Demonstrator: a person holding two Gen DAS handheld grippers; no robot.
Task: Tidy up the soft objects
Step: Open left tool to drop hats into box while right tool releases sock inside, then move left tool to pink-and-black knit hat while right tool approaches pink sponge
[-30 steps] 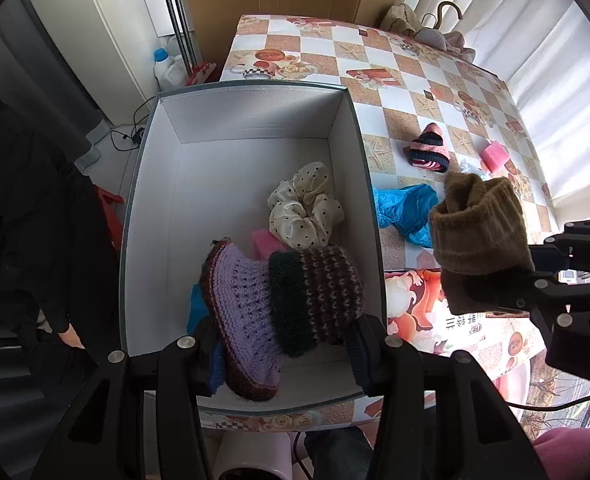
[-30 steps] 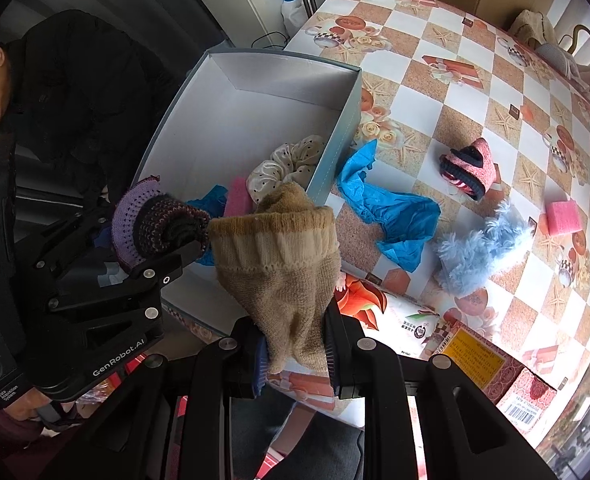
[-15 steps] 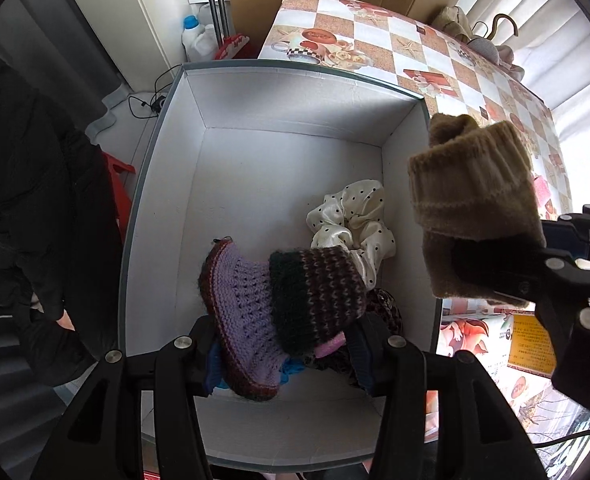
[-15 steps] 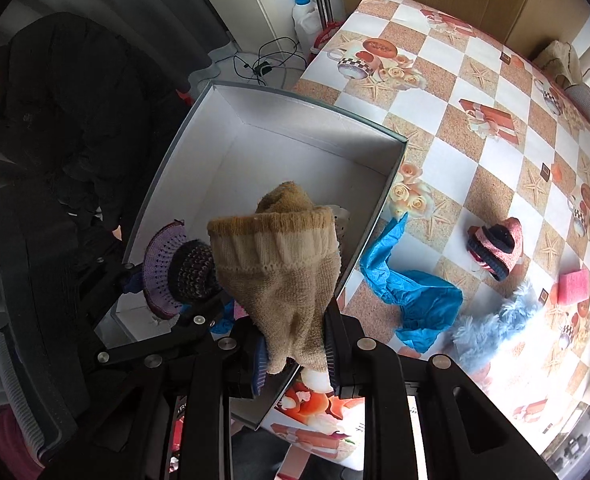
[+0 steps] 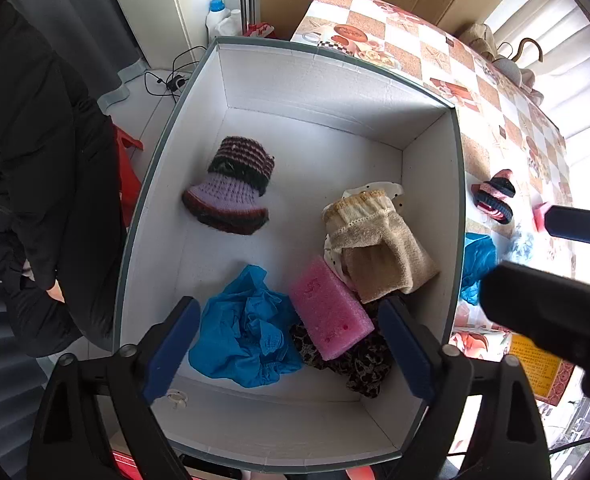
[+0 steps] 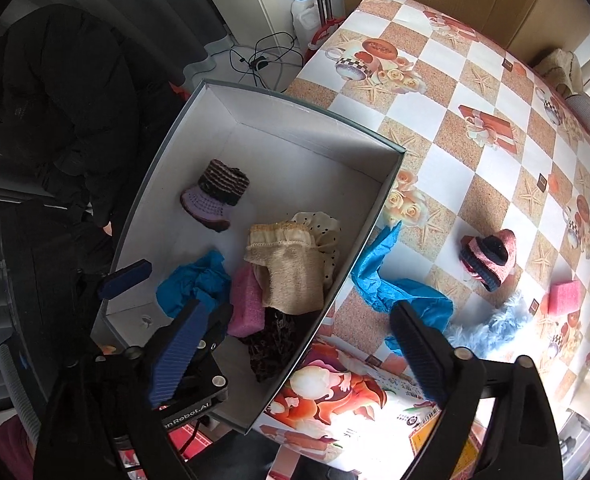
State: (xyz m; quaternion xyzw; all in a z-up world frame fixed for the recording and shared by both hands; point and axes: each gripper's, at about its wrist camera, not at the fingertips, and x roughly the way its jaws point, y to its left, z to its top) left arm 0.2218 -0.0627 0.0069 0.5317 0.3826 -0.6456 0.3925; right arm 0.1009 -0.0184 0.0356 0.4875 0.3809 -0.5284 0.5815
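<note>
The white box (image 5: pixel 335 92) (image 6: pixel 295 128) holds a purple and dark knitted hat (image 5: pixel 231 192) (image 6: pixel 215 194), a tan sock (image 5: pixel 379 248) (image 6: pixel 291 268) on a dotted scrunchie (image 6: pixel 327 236), a pink sponge (image 5: pixel 329 308) (image 6: pixel 247 304), a blue cloth (image 5: pixel 243 328) (image 6: pixel 193 282) and a leopard-print cloth (image 5: pixel 359 364) (image 6: pixel 271 340). My left gripper (image 5: pixel 287 348) is open and empty above the box's near end. My right gripper (image 6: pixel 299 356) is open and empty over the box's right wall. On the table lie a blue cloth (image 6: pixel 395 292), a pink striped hat (image 6: pixel 491 256), a fluffy blue item (image 6: pixel 491 324) and a pink sponge (image 6: pixel 565 298).
The checked tablecloth (image 6: pixel 475 128) covers the table right of the box. A printed packet (image 6: pixel 335 396) and a yellow carton (image 5: pixel 535 364) lie at the near table edge. A person in black (image 6: pixel 55 92) sits left of the box. Bottles (image 5: pixel 219 16) and cables (image 6: pixel 259 60) are on the floor.
Both grippers opened. The knitted hat dropped from the left gripper into the far left of the box, and the tan sock dropped from the right gripper onto the scrunchie.
</note>
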